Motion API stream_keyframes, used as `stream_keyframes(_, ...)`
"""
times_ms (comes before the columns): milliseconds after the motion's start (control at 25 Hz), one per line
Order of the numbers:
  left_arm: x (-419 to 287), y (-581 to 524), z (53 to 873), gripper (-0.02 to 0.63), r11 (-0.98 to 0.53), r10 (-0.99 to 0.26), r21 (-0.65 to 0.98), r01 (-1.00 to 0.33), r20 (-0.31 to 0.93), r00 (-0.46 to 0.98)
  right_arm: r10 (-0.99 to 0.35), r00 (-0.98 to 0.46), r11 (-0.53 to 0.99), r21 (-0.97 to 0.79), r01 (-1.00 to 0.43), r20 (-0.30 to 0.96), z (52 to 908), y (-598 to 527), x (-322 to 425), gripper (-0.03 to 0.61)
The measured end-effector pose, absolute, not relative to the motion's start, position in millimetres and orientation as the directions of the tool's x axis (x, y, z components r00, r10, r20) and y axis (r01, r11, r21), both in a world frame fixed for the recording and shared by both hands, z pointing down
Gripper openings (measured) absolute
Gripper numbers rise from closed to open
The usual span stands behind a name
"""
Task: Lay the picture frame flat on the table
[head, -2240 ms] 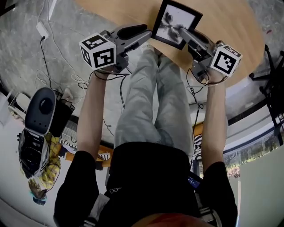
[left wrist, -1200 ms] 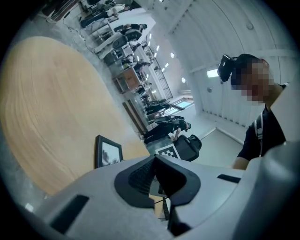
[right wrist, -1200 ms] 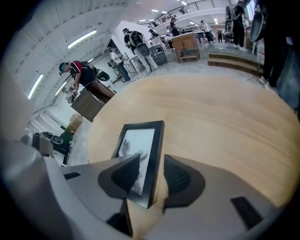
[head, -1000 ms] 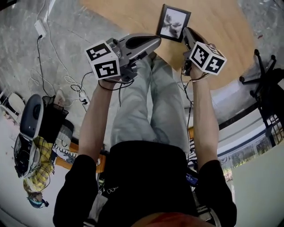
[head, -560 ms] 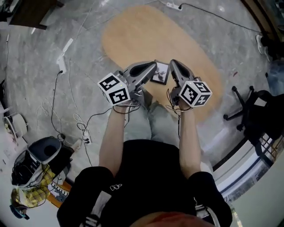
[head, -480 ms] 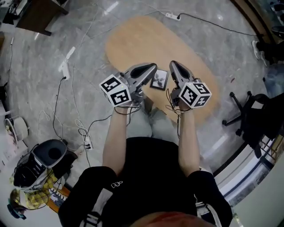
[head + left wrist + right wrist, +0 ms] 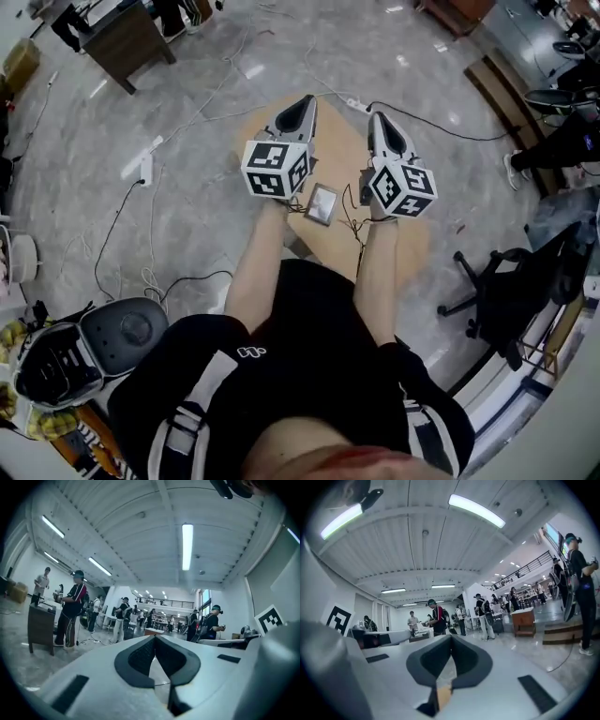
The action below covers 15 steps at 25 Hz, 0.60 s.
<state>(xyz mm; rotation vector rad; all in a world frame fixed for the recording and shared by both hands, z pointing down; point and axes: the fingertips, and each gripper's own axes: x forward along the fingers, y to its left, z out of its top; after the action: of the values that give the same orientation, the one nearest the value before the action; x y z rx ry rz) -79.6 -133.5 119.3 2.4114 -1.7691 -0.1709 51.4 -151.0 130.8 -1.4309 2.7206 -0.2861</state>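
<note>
The picture frame (image 7: pixel 322 203) lies flat on the oval wooden table (image 7: pixel 412 253), far below, between my two forearms in the head view. Both grippers are raised high above the table and point away from it. My left gripper (image 7: pixel 305 101) is shut with nothing in it; in the left gripper view its tips (image 7: pixel 155 638) meet against the hall beyond. My right gripper (image 7: pixel 379 118) is also shut and empty, its tips (image 7: pixel 451 636) closed. Neither gripper view shows the frame or the table.
A black office chair (image 7: pixel 497 291) stands right of the table. Cables and a power strip (image 7: pixel 142 165) lie on the grey floor at left. A dark cabinet (image 7: pixel 122 33) stands at the far left. Several people work at tables in the hall (image 7: pixel 70 606).
The right gripper let go of the frame, which now lies flat. Both grippers rose high off the table, and the head view pulled far back and up.
</note>
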Motion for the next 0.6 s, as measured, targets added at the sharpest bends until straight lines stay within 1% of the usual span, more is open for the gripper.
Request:
stream_keyframes(240, -98, -133, 100, 0.008, -0.229, -0.973, 0.144, -0.963, -0.018, 0.229, -0.834, -0.55, 0.545, -0.089, -0.834, 0.044, 109, -147, 60, 0.011)
stream_keyframes(600, -93, -125, 90, 0.008, -0.197, -0.98, 0.122, -0.973, -0.04, 0.193, -0.83, -0.557, 0.556, -0.067, -0.829, 0.007, 94, -147, 75, 0.011)
